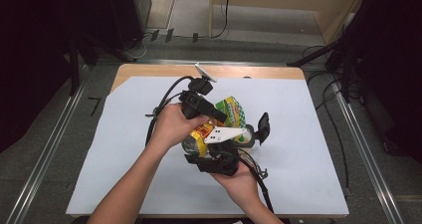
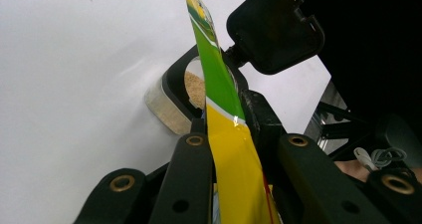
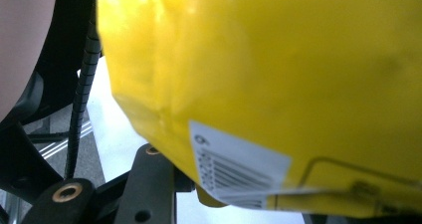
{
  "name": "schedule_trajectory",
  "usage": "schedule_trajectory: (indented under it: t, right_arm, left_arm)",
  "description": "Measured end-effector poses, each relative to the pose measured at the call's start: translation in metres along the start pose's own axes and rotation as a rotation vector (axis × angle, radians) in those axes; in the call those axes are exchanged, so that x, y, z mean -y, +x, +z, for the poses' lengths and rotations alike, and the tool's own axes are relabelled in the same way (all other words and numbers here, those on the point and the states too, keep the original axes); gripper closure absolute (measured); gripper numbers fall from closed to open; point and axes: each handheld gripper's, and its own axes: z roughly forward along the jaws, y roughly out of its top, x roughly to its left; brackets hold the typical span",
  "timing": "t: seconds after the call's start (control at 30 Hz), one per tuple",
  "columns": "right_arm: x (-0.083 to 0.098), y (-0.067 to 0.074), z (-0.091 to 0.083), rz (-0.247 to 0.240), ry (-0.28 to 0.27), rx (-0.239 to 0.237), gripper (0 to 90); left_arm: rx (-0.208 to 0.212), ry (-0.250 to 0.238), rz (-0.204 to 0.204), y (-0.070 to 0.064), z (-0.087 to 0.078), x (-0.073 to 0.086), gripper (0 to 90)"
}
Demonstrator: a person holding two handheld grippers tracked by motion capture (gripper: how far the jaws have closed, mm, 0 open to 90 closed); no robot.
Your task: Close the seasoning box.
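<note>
Pouring from yellow bag [image 1: 230, 112] into jar [image 1: 247, 136], mid-step.
High view: holding one bag over one open jar on white-covered bench [image 1: 308, 149], lid [image 1: 263, 127] flipped aside. Left gripper view: left claw [image 2: 234, 149] clamping bag's flattened top edge, one grain-filled jar beyond. Right gripper view: right claw [image 3: 209, 184] gripping bag's body; likely tilting further next, keeping spout over mouth.
</note>
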Motion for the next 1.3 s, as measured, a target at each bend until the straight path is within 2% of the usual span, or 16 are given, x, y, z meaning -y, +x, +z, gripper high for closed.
schedule_trajectory:
  t: [0.37,0.73,0.87,0.93,1.03,1.17,1.3]
  right_arm:
    - [0.000,-0.003,-0.001,0.016,-0.004,-0.015,63.7]
    - [0.001,-0.006,-0.002,0.023,-0.019,-0.028,64.4]
    - [0.002,-0.005,0.000,0.021,-0.018,-0.021,64.0]
    - [0.003,-0.003,0.002,0.022,-0.015,-0.019,63.8]
    - [0.005,-0.004,0.002,0.024,-0.030,-0.018,63.8]
    - [0.005,-0.003,0.003,0.033,-0.052,-0.018,63.4]
    - [0.005,-0.003,0.004,0.043,-0.073,-0.016,62.5]
  left_arm:
    - [0.010,-0.001,-0.012,0.006,-0.002,0.000,82.4]
    - [0.007,-0.013,-0.016,0.003,-0.006,0.001,81.6]
    - [-0.014,0.005,0.001,-0.003,-0.002,0.001,82.4]
    - [-0.042,0.009,0.014,-0.008,0.001,0.001,82.4]
    - [-0.054,0.010,0.024,-0.011,0.001,0.000,82.4]
    - [-0.063,0.027,0.026,-0.013,0.001,-0.003,82.3]
    - [-0.053,0.039,0.018,-0.013,0.001,-0.006,81.7]
